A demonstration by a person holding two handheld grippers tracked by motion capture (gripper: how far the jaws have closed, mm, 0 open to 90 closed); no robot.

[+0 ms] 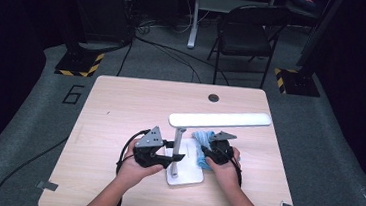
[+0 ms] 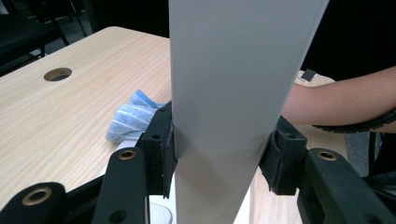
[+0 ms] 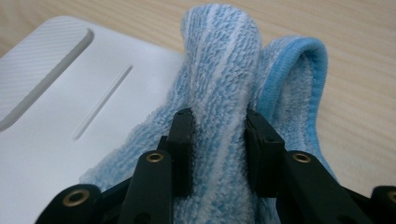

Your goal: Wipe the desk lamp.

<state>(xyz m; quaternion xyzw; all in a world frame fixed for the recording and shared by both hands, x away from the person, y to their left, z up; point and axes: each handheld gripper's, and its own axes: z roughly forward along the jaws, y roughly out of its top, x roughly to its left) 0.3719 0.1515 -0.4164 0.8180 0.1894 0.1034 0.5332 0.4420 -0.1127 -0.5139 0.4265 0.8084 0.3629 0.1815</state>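
A person's two hands work at a wooden table [image 1: 121,102], the left gripper [image 2: 219,163] with its fingers [image 2: 161,149] clenched on the upright white post of a desk lamp [image 2: 233,93], the right gripper [image 3: 219,149] with its fingers [image 3: 182,149] grasping a bunched fold of a blue-and-white striped cloth [image 3: 224,70]. The cloth lies partly on the lamp's flat white base [image 3: 56,107] and partly on the table just beside it, to the right of the post in the high view. Farther off, the lamp's long white head [image 1: 219,119] reaches over the table, and a dark folding chair [image 1: 244,35] stands on the grey floor beyond.
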